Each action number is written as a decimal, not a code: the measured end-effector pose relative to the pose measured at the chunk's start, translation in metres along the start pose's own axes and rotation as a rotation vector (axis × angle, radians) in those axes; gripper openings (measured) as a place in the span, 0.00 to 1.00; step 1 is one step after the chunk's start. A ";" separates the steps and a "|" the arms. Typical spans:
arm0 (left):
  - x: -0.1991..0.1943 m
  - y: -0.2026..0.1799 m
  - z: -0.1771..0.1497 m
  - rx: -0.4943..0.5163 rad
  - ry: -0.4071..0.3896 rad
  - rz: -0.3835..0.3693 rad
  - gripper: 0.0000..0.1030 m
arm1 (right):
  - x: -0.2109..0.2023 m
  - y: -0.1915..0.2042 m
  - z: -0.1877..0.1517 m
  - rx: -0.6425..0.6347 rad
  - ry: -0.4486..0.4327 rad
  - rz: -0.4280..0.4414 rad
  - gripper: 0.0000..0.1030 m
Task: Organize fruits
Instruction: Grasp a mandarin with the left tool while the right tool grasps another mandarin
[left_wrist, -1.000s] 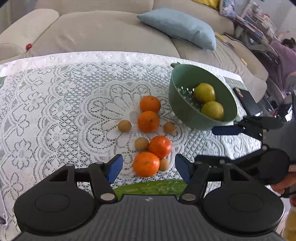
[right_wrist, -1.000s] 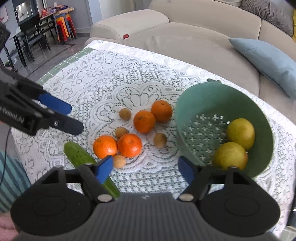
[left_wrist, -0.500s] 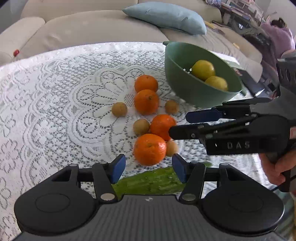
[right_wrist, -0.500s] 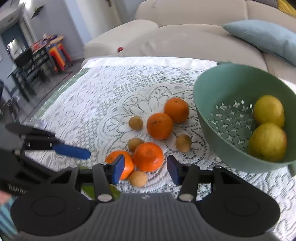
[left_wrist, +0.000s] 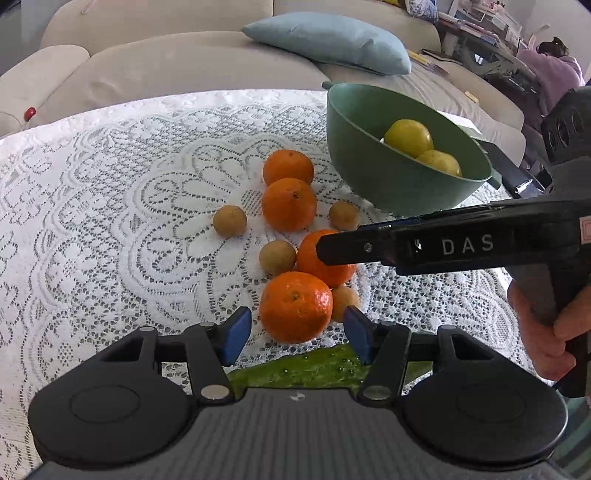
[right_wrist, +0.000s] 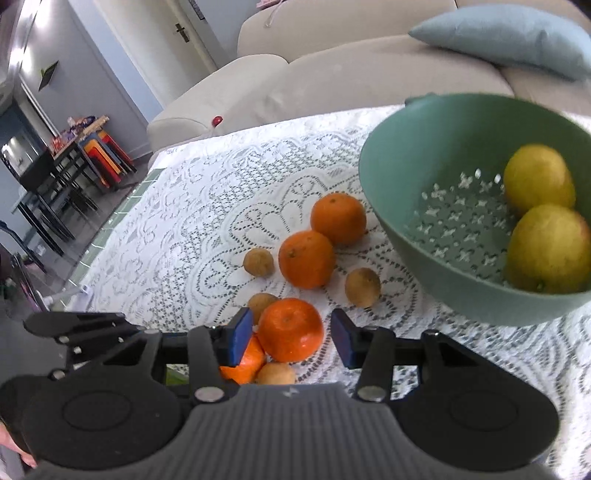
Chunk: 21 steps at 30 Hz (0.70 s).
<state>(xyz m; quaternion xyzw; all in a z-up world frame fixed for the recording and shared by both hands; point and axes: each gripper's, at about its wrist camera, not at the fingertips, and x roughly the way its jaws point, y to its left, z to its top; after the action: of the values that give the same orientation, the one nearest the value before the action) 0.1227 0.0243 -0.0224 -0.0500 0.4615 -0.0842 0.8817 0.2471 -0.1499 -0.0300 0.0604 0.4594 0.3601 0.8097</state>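
Several oranges and small brown fruits lie on the lace tablecloth (left_wrist: 92, 206). A green colander bowl (left_wrist: 391, 177) holds two yellow fruits (left_wrist: 408, 136). My left gripper (left_wrist: 297, 334) is open, its blue pads either side of the nearest orange (left_wrist: 295, 306). My right gripper (right_wrist: 290, 336) is open around another orange (right_wrist: 290, 328); its finger (left_wrist: 369, 243) crosses over that orange (left_wrist: 321, 269) in the left wrist view. The bowl (right_wrist: 461, 295) sits to the right in the right wrist view. A green cucumber (left_wrist: 314, 369) lies under the left gripper.
A beige sofa (left_wrist: 184, 62) with a blue cushion (left_wrist: 328, 40) runs behind the table. A small red object (left_wrist: 29, 112) lies on the sofa. Chairs and a dark table (right_wrist: 55, 177) stand at the far left. A person (left_wrist: 554, 70) sits at the far right.
Both grippers have moved forward and down toward the fruit cluster. The left now brackets the nearest orange; the right now brackets the orange behind it.
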 end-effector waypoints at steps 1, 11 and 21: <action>0.002 0.001 0.000 -0.007 0.003 -0.001 0.64 | 0.002 0.000 -0.001 0.002 0.004 -0.004 0.44; 0.012 0.008 0.003 -0.070 0.003 -0.029 0.59 | 0.010 -0.004 -0.003 0.020 0.014 0.011 0.44; 0.010 0.011 0.001 -0.100 -0.022 -0.051 0.51 | 0.013 -0.008 -0.005 0.049 0.017 0.029 0.40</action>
<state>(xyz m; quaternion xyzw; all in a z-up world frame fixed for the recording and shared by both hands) 0.1302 0.0334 -0.0320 -0.1068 0.4538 -0.0831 0.8808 0.2517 -0.1488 -0.0450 0.0839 0.4741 0.3608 0.7988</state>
